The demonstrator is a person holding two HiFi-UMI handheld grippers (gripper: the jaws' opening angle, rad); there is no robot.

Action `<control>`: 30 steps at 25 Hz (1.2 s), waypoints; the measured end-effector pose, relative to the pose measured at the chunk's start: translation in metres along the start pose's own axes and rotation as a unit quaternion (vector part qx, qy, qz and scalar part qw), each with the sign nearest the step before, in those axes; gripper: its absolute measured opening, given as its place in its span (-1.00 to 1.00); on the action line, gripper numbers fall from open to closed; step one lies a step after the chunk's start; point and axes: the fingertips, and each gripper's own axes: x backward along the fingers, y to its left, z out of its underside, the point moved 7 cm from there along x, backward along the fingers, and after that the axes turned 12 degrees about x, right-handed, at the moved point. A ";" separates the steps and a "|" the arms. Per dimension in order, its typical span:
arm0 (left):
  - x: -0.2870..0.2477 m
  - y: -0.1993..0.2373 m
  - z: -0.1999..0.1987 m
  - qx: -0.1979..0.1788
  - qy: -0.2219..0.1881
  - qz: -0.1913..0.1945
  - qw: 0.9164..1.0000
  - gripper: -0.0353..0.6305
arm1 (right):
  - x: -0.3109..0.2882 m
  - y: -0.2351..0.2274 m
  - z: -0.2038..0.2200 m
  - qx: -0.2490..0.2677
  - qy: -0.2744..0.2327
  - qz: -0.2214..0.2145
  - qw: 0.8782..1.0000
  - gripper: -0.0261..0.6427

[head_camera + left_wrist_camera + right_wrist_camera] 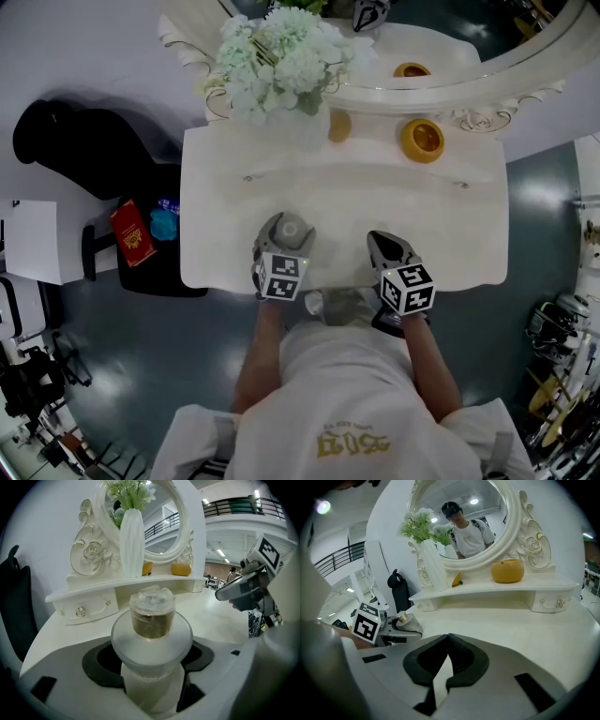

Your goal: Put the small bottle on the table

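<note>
The small bottle (152, 616) has a frosted white body, a gold neck and a clear cap. It stands upright between the black pads of my left gripper (151, 656), which is shut on its body. From the head view the bottle (292, 231) and left gripper (289, 225) are over the front middle of the white dressing table (441, 225); I cannot tell whether the bottle's base touches it. My right gripper (449, 639) is shut with nothing in it, a little to the right (382, 246) near the front edge.
A white vase of flowers (281, 56), an orange bowl (423, 139) and a small orange piece (339, 125) stand on the raised back shelf below the oval mirror (464, 522). A black chair (84, 150) and a red packet (132, 232) are left of the table.
</note>
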 end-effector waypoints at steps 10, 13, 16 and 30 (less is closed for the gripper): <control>-0.001 0.000 -0.001 0.008 0.003 0.000 1.000 0.16 | 0.006 0.003 -0.004 0.003 -0.009 0.005 1.000 -0.88; 0.001 0.001 -0.003 0.019 -0.007 -0.002 1.000 0.19 | 0.009 0.004 -0.008 0.007 -0.015 0.007 1.000 -0.88; 0.006 0.001 -0.005 0.031 -0.013 -0.005 0.999 0.23 | 0.015 0.005 -0.010 0.010 -0.021 0.011 1.000 -0.88; 0.055 0.003 0.001 0.081 -0.057 -0.014 0.995 0.29 | 0.046 0.027 -0.018 0.032 -0.059 0.019 0.998 -0.88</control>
